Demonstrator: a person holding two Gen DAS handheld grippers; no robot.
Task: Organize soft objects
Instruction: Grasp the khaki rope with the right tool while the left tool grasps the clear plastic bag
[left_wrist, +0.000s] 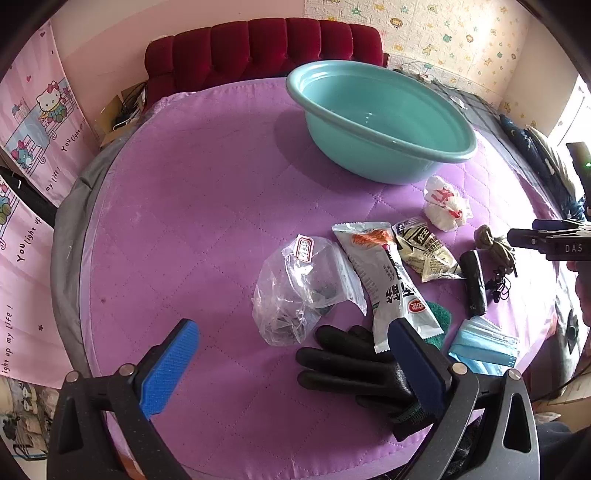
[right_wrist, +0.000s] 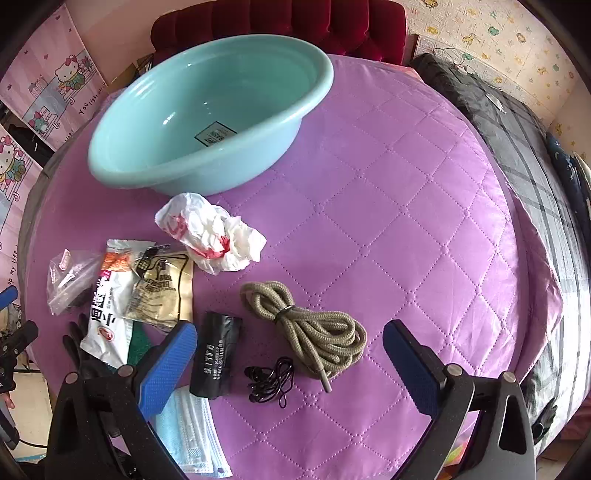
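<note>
A teal basin (left_wrist: 384, 122) (right_wrist: 207, 122) stands empty at the far side of the purple quilt. In front of it lie a crumpled white bag (left_wrist: 445, 203) (right_wrist: 212, 234), a clear plastic bag (left_wrist: 295, 291) (right_wrist: 68, 280), snack packets (left_wrist: 391, 280) (right_wrist: 122, 295), a black glove (left_wrist: 351, 362), a black roll (right_wrist: 216, 354), a khaki rope (right_wrist: 314, 328), black earphones (right_wrist: 271, 382) and blue masks (left_wrist: 484, 347) (right_wrist: 190, 432). My left gripper (left_wrist: 291, 362) is open and empty over the glove. My right gripper (right_wrist: 290, 365) is open and empty above the earphones and rope.
A red padded headboard (left_wrist: 266, 48) stands behind the bed. A dark checked blanket (right_wrist: 517, 147) lies along the right edge. Pink cartoon curtains (left_wrist: 33, 147) hang on the left. The quilt (right_wrist: 388, 184) is bare to the right of the basin.
</note>
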